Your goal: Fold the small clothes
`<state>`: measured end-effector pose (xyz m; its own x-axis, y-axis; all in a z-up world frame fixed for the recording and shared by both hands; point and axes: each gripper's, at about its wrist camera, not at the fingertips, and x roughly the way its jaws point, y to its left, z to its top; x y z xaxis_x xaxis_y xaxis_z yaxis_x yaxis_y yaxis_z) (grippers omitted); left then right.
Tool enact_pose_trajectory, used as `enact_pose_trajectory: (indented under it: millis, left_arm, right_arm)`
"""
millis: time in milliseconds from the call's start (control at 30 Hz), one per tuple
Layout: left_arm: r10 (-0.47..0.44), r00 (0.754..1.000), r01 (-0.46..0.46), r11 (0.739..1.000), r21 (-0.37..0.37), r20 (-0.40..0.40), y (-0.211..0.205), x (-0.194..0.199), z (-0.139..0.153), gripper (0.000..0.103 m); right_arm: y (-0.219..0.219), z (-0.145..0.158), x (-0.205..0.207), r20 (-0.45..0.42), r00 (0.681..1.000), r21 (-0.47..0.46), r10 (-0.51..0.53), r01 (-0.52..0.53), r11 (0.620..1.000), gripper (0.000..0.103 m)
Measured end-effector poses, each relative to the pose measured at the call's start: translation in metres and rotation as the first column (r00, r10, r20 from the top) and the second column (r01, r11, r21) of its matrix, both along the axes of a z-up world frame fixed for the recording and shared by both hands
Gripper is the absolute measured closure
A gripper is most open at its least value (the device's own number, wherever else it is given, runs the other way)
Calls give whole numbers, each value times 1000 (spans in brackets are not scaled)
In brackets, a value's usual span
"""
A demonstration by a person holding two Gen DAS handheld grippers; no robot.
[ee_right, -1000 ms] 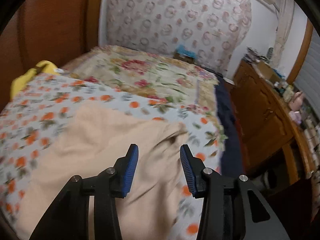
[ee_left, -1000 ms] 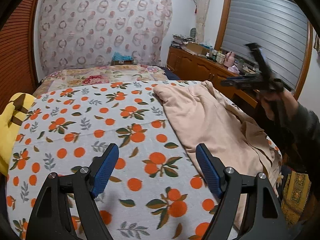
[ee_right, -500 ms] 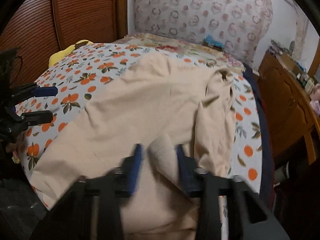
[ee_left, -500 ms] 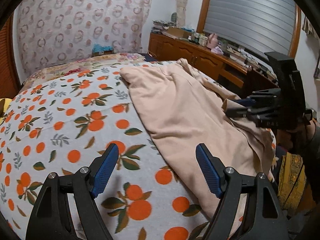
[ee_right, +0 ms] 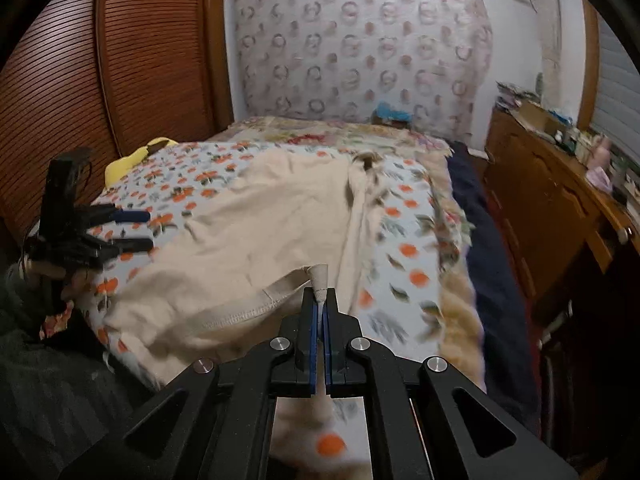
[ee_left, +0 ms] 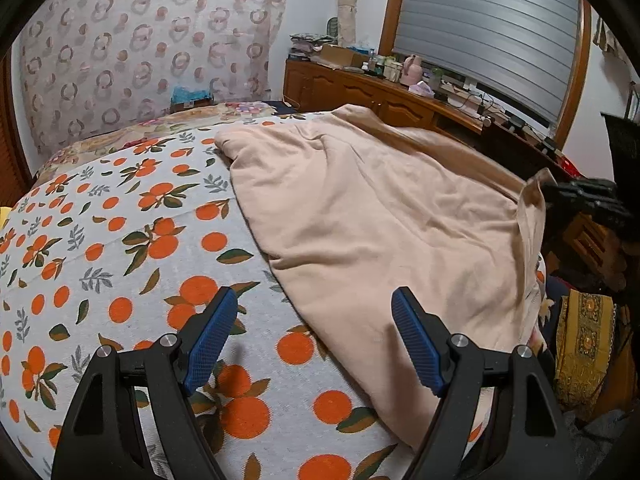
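Observation:
A beige garment (ee_left: 380,208) lies spread on the bed's orange-print cover (ee_left: 120,240). My right gripper (ee_right: 320,300) is shut on a hem corner of the garment (ee_right: 260,232) and holds that corner lifted off the bed. In the left wrist view the right gripper (ee_left: 560,196) shows at the far right edge with the raised cloth in it. My left gripper (ee_left: 314,300) is open, hovering over the garment's near left edge with nothing pressed between its blue pads. The right wrist view shows the left gripper (ee_right: 140,230) at the bed's left side.
A yellow item (ee_right: 128,160) lies at the bed's far left corner. A wooden dresser (ee_left: 360,88) with clutter on top runs along the right wall under a window shutter. A louvred wooden door (ee_right: 120,60) stands to the left. A floral blanket covers the bed's far end.
The right gripper swung over the garment, closed on its hem corner and lifted it. The left gripper shifted right, from over the orange print to the garment's edge, staying open.

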<state>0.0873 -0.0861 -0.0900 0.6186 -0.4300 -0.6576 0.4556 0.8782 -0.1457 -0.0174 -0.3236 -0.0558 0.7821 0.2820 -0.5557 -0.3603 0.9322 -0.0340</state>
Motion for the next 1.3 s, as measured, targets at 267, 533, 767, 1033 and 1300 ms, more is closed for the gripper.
enact_pose_trajectory:
  millis: [267, 533, 767, 1033, 1300]
  left_arm:
    - [-4, 1000, 4, 1000, 3, -4, -3, -1, 0, 23]
    - [-6, 1000, 6, 1000, 7, -6, -4, -2, 0, 23]
    - [-16, 1000, 16, 1000, 10, -6, -8, -3, -2, 23]
    - [-27, 1000, 28, 999, 21, -14, -13, -8, -4, 23]
    - [-50, 998, 51, 998, 45, -31, -17, -15, -12, 23]
  right_arm:
    - [-20, -17, -12, -90, 995, -32, -34, 31, 999, 100]
    - [-23, 4, -16, 14, 999, 38, -45, 44, 998, 74]
    - [-8, -5, -6, 32, 996, 46, -88, 86, 995, 71]
    - [24, -20, 13, 1, 999, 41, -32, 32, 999, 59]
    - [20, -29, 12, -11, 999, -5, -45, 45, 999, 47]
